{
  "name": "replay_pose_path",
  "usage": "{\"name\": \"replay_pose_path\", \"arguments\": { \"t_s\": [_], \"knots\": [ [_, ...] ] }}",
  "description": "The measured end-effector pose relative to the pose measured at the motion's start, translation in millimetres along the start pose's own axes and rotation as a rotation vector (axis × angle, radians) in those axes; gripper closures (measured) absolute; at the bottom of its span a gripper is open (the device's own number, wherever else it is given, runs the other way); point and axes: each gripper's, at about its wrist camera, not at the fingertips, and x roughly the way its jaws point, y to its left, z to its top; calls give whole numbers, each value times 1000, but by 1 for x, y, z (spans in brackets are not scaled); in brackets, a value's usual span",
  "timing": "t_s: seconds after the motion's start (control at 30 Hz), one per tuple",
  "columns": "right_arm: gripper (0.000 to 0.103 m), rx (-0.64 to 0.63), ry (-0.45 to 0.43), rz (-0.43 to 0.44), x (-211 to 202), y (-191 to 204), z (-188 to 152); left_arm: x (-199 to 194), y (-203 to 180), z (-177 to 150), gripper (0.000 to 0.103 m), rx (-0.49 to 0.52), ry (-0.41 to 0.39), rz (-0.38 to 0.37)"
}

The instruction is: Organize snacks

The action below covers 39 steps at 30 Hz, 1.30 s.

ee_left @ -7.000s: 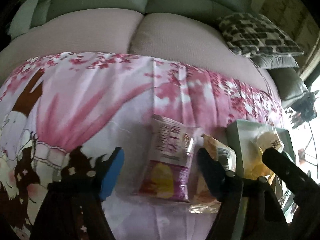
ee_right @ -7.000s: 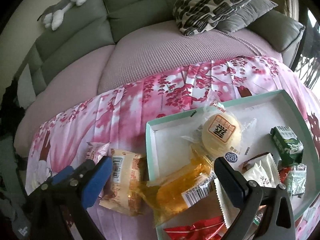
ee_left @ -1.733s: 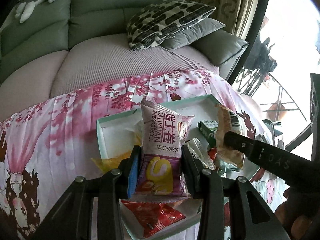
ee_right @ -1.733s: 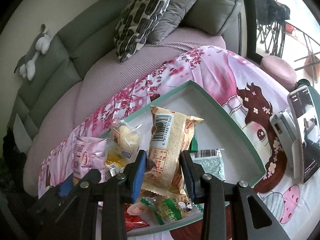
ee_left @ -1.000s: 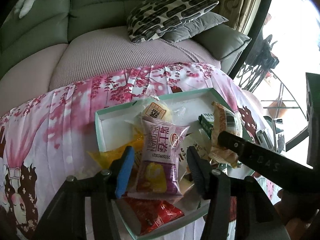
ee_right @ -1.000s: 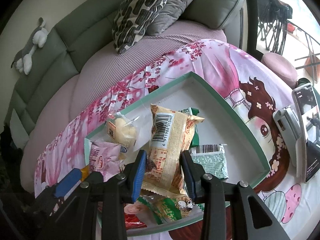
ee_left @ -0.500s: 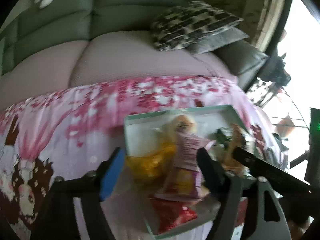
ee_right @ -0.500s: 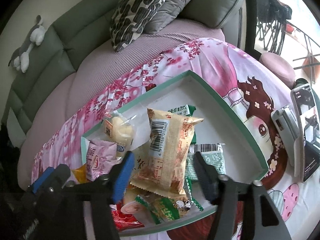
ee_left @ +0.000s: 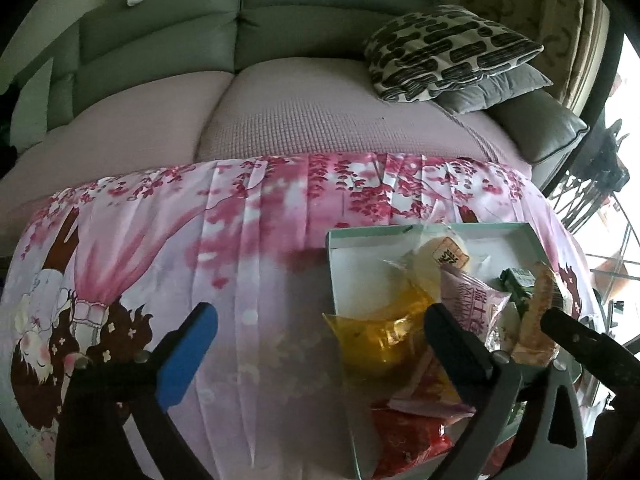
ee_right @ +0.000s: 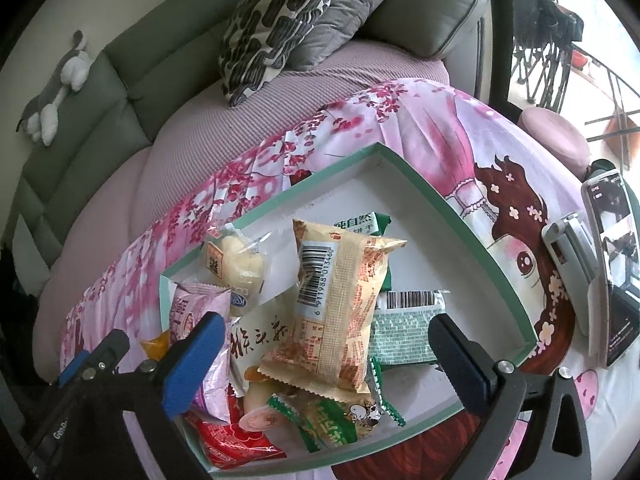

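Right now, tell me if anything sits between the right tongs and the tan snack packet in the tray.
Nothing visible does. The right tongs stand open around the tan packet, which lies topmost in the tray.

The cloth (ee_left: 248,240) is pink and lilac with cherry blossom and a brown-haired cartoon girl. The tray (ee_right: 472,216) is white inside with a mint-green rim. In it lie a tan packet (ee_right: 340,304) with red print, a pink packet (ee_right: 192,312), a yellow bag (ee_left: 376,332), a red packet (ee_right: 228,440) and a green-and-white sachet (ee_right: 404,340). The pillow (ee_right: 276,12) is cream with black dashes, the sofa (ee_left: 160,40) grey-green.
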Motion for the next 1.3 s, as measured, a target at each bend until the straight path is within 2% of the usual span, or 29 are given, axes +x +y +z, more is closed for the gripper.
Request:
{"name": "replay_pose_path", "arguments": {
  "t_s": [0.23,0.43,0.67,0.83,1.17,1.3],
  "knots": [
    [0,-48,4,9,-5,10,-4,-6,5,-4,0,-7,0,10],
    [0,-127,6,50,-16,30,-14,-14,24,-17,1,-59,15,16],
    [0,-188,11,68,-30,47,-41,-35,45,-37,1,-98,3,66],
    [0,-232,26,73,-37,54,-69,-47,61,-59,1,-140,32,73],
    [0,-295,80,48,-34,58,-116,-64,89,-107,1,-159,96,230],
    [0,-310,85,41,-34,56,-126,-67,96,-118,1,-154,113,243]
  ]
}}
